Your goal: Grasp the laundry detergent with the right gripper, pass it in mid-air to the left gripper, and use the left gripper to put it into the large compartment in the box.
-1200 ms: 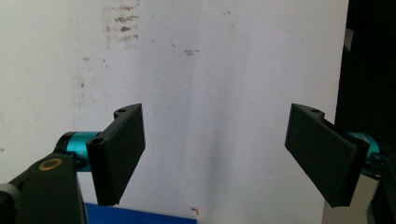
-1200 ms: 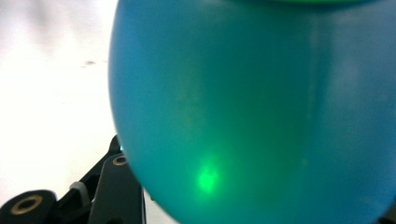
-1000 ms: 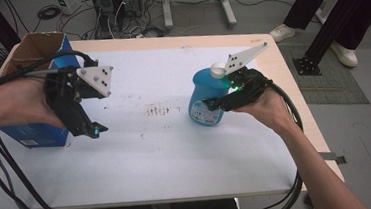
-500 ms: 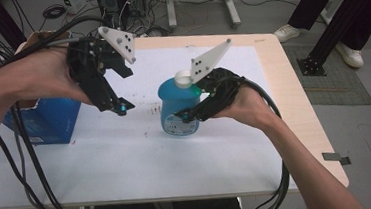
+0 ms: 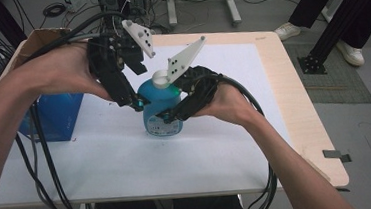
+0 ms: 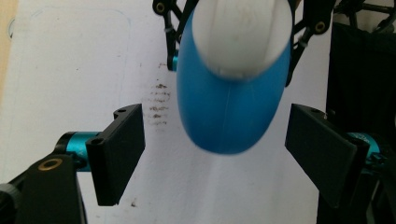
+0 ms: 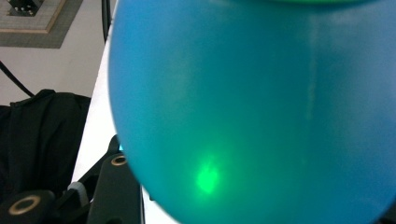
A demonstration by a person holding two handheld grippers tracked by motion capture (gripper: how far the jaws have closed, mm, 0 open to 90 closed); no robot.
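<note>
While the right gripper (image 5: 167,117) clamps the blue bottle (image 5: 159,106) upright on the table (image 5: 217,152), the left gripper (image 6: 217,156) hangs spread wide, the bottle's white cap (image 6: 242,35) between its jaws.

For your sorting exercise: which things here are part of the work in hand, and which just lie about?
In use:
blue bottle
its white cap
left gripper, jaws open around the bottle
right gripper, clamped on the bottle

Lying about:
blue box
cardboard box
</note>
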